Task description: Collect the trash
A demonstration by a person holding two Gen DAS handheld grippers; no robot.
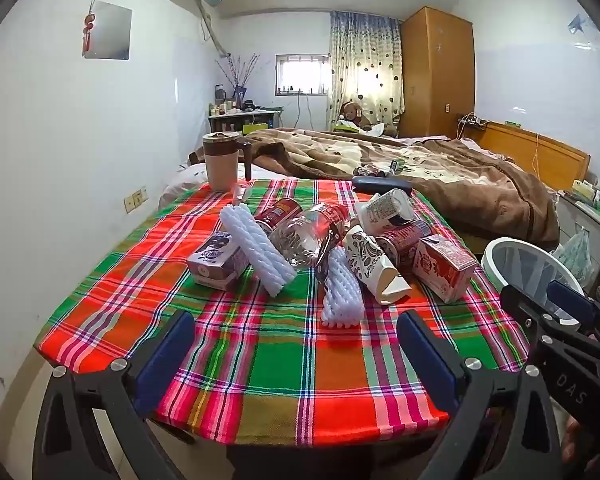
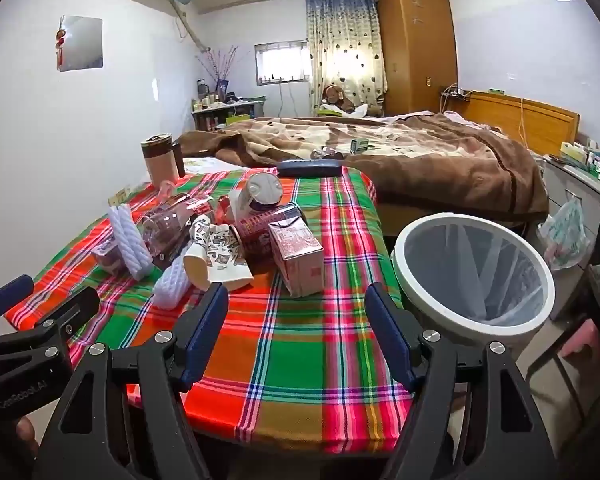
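Big brown-blanketed bed (image 1: 440,176) behind, plaid tabletop (image 1: 284,360) up front, white bin (image 2: 474,276) lined with a bag just off its right edge. Trash sits heaped mid-tabletop: crushed clear bottle (image 1: 306,236), red carton (image 2: 296,258), purple carton (image 1: 216,262), red cans (image 1: 400,242), white foam sleeves (image 1: 256,254); labels too blurred to read. "DAS" shows on the right gripper (image 2: 296,336), "CenRobot.AI" on the left gripper (image 1: 296,356); both gape wide, empty, short of the pile.

Bare plaid tablecloth (image 2: 300,344) lies open between and ahead of the right gripper's fingers (image 2: 204,332); heaped trash (image 2: 236,240) blocks beyond the left fingertip, bin (image 2: 476,320) beside the right.
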